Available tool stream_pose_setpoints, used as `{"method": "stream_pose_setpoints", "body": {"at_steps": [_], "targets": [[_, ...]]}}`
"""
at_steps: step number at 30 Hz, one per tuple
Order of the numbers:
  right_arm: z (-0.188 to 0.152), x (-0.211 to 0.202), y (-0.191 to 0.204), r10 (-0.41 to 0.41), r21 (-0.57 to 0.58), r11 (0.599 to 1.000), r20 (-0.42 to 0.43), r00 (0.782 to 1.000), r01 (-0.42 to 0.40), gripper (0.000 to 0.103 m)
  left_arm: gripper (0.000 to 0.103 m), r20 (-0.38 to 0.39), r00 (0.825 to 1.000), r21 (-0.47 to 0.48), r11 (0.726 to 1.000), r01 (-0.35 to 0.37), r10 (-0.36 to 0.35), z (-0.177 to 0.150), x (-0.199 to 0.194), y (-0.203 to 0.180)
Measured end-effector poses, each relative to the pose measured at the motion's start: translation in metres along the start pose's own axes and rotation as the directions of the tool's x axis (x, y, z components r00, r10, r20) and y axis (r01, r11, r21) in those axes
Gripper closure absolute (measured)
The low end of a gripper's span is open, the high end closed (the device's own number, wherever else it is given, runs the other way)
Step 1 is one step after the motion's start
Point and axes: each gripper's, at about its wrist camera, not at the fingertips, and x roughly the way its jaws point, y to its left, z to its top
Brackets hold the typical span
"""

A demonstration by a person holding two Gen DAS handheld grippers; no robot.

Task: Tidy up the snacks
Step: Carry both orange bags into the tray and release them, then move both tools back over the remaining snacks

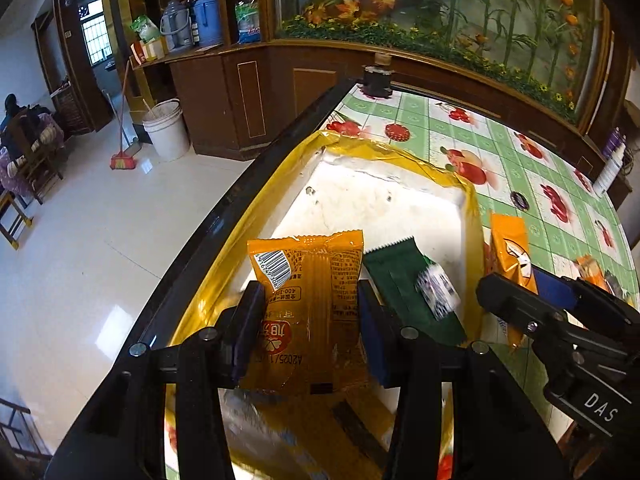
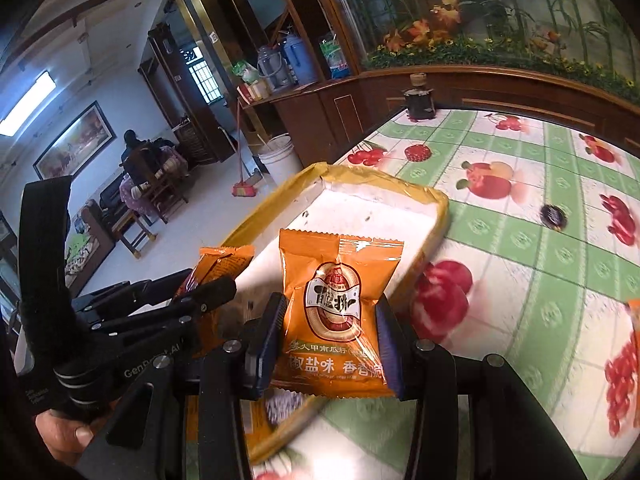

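both grippers [image 1: 308, 312] [image 2: 330, 332] clamping crinkly orange foil packets [image 1: 308, 304] [image 2: 336, 312], white foam tray [image 1: 360, 200]

**Surroundings: Non-Task Items**

Worktop [image 1: 460, 136] covered by green-checked cloth printed with fruit. Dark jar with cork stopper [image 1: 377, 78] standing at far edge of worktop. Small dark round object [image 2: 554, 216] lying on cloth, well apart from jar. Behind worktop: wooden cabinet fronted by glass panel with plants and orange flowers [image 1: 420, 12]. On side counter: blue thermos [image 1: 208, 20] just beside grey thermos [image 1: 176, 26], near packaged goods [image 1: 248, 20]. On tiled floor [image 1: 100, 240]: white bucket [image 1: 166, 130], red-headed broom [image 1: 123, 160] leaning near it. Farther back: seated person [image 2: 134, 156] on wooden chair, framed picture [image 2: 74, 140] on wall, ceiling light [image 2: 28, 104] lit.
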Motion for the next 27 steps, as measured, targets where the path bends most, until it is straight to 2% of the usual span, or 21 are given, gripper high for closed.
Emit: {"method": "stream_pose_setpoints", "body": {"at_steps": [7,10,13,17,21,27], "targets": [[0.02,0.041,-0.003,0.033,0.008,0.999,-0.03,0.999,-0.033,0.059,0.057,-0.006,1.0,-0.005,1.0,-0.018,0.018,0.005,0.013,0.006],[0.023,0.055,0.0,0.044,-0.002,0.999,-0.049,0.998,-0.044,0.056,0.052,-0.014,1.0,-0.013,1.0,-0.029,0.028,0.007,0.015,0.01],[0.024,0.06,0.0,0.039,-0.002,0.999,-0.052,0.998,-0.039,0.051,0.041,-0.028,0.999,-0.045,0.999,-0.021,0.019,0.008,0.018,0.018],[0.022,0.053,-0.004,0.031,0.008,1.0,-0.034,0.999,-0.031,0.035,0.038,-0.037,0.999,-0.072,0.997,-0.016,0.013,0.006,0.017,0.022],[0.019,0.04,-0.015,0.03,0.041,0.999,-0.017,0.999,-0.03,0.035,0.038,-0.028,1.0,-0.066,0.998,-0.013,0.011,0.002,0.006,0.018],[0.006,0.002,-0.03,0.022,0.089,0.996,0.031,0.999,-0.025,0.035,0.038,0.032,0.999,-0.016,1.0,0.0,0.0,-0.007,-0.021,-0.002]]}}
